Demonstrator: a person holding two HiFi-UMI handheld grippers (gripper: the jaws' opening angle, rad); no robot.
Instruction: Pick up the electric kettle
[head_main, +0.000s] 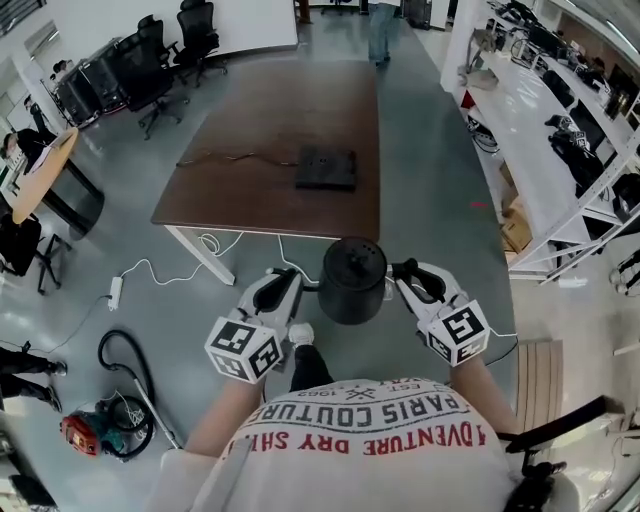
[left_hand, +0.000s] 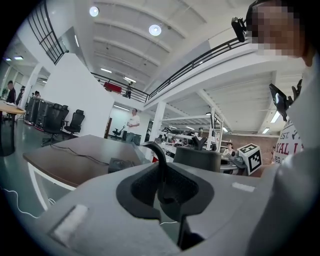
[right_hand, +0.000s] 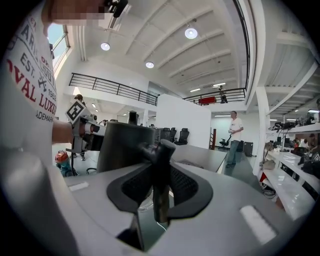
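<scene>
The black electric kettle (head_main: 353, 280) hangs in the air between my two grippers, over the grey floor just in front of the table's near edge. My left gripper (head_main: 292, 288) is shut on its thin curved spout (left_hand: 159, 162); the kettle body (left_hand: 197, 159) shows just beyond the jaws. My right gripper (head_main: 405, 272) is shut on the thicker black handle (right_hand: 160, 165), with the kettle's body (right_hand: 125, 147) to the left of it. The lid and its knob face up in the head view.
A brown table (head_main: 290, 130) stands ahead with a flat black base (head_main: 327, 168) and a cord on it. Office chairs (head_main: 150, 70) are at the far left, white shelving (head_main: 560, 150) along the right, a red vacuum cleaner (head_main: 85, 430) on the floor at lower left.
</scene>
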